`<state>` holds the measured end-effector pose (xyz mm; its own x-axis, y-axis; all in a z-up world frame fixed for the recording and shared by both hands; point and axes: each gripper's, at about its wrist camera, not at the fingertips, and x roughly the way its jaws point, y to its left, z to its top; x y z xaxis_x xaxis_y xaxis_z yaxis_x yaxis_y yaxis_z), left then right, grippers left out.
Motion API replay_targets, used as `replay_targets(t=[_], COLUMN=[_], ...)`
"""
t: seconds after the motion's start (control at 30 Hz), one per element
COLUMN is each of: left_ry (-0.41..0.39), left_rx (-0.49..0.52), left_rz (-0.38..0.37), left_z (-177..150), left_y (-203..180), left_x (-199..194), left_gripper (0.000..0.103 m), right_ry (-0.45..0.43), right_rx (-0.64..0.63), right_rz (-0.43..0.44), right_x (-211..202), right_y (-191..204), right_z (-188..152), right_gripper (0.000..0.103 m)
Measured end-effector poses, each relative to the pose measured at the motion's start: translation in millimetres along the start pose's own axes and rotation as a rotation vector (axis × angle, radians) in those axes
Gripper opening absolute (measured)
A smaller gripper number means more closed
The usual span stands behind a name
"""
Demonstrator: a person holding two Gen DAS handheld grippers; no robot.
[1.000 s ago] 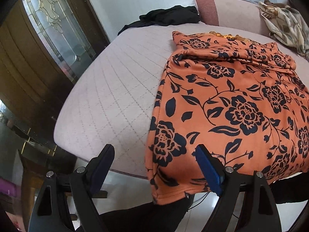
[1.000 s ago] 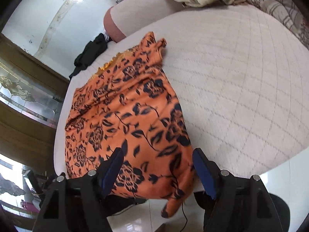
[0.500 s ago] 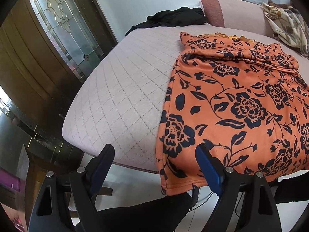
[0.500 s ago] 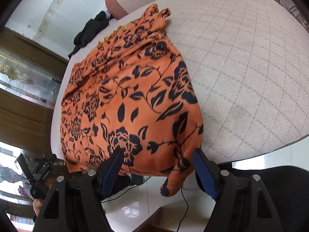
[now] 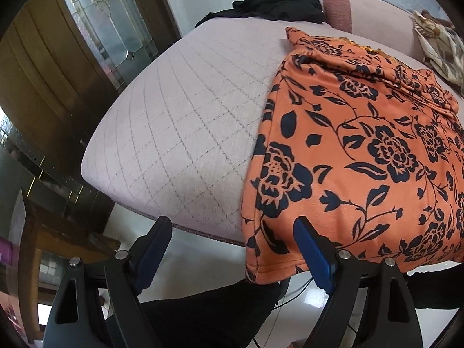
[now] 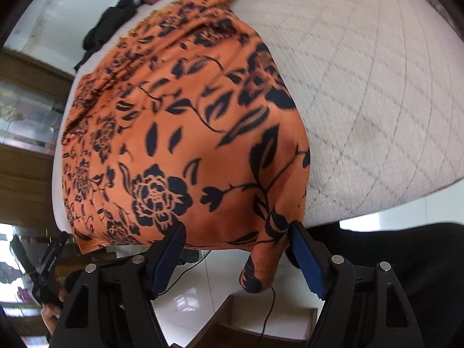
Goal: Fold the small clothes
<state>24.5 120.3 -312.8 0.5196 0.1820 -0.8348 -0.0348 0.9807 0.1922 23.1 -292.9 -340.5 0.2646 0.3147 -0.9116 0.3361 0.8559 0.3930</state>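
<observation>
Draping off the bed (image 5: pixel 179 133), the garment's (image 5: pixel 362 156) hem lies between both open jaws

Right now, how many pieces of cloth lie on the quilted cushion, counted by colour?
Orange with dark flowers: 1, the orange garment, its near edge hanging over the front of the quilted cushion.
Black: 1, the black cloth at the far edge.
Beige patterned: 1, the beige cloth at the far right.
Total: 3
</observation>
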Motion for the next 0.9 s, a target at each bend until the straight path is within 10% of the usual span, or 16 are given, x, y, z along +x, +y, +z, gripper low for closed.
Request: replay_targets(t=[0.23,0.43,0.9], left_ry=[0.000,-0.007,-0.056], left_rx=[-0.048,-0.094,-0.119], left_rz=[-0.006,-0.011,-0.038], left_z=[5,11,17], left_y=[18,36,54], left_x=[-4,-10,-36], left_gripper=[0.086,0.086,0.086], right_ry=[0.003,0.010,-0.073], right_rx=[0.020,0.020,0.077], right_rz=[-0.066,-0.021,0.657], right_x=[20,10,-93], right_y=[-3,-18,20], right_z=[-6,-9,27], right_gripper=[0.064,0.015,0.007])
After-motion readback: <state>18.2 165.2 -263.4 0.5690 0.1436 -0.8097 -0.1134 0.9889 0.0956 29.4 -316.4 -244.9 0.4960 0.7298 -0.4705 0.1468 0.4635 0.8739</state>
